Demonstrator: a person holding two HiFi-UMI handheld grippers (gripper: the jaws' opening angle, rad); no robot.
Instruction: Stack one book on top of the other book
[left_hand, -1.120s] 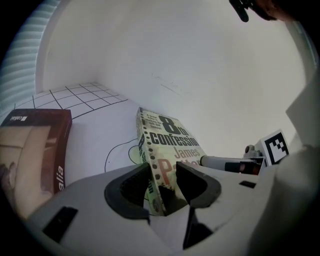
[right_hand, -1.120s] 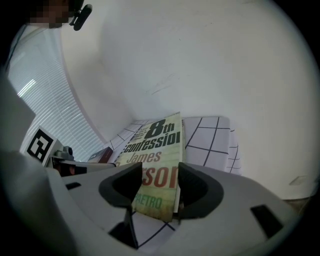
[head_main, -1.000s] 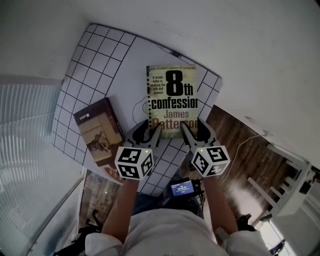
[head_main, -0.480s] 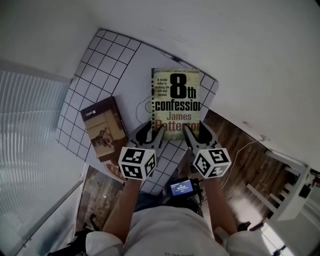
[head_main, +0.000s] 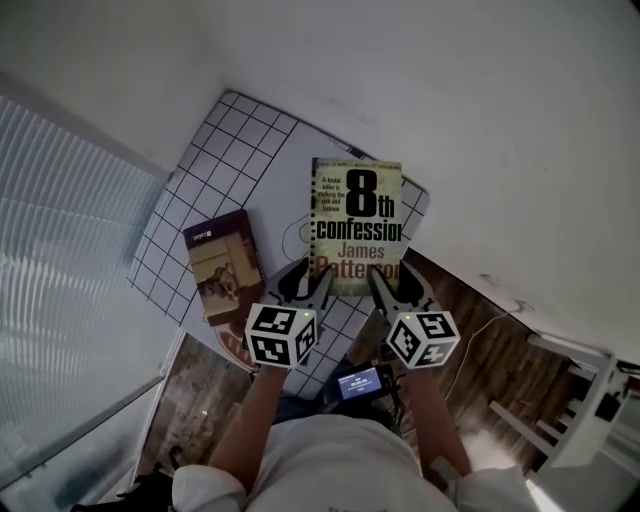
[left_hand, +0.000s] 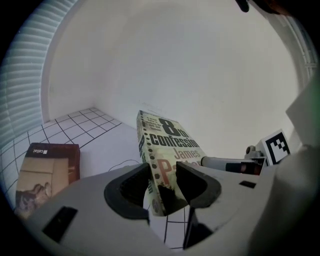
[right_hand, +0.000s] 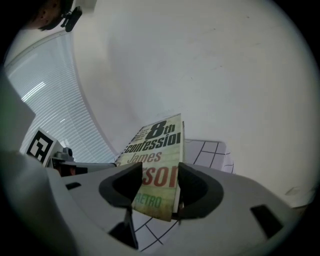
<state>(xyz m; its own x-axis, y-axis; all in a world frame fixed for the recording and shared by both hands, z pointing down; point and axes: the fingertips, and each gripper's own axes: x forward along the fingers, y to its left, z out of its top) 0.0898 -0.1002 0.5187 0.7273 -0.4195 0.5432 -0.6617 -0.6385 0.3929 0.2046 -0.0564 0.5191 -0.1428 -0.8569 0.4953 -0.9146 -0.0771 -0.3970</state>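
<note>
Cream-and-green paperback (head_main: 357, 225), bold black title on its cover, hangs clear of the gridded table (head_main: 240, 140), cover up and tilted. The left gripper (head_main: 305, 283) clamps its near left corner and the right gripper (head_main: 392, 285) its near right corner, each pair of jaws pressed shut on the book's thickness. Carrying looks like the step in hand. Next, I judge, both must swing it left over the brown book (head_main: 225, 265), which lies flat on the table well apart, then square the edges and lower evenly.
</note>
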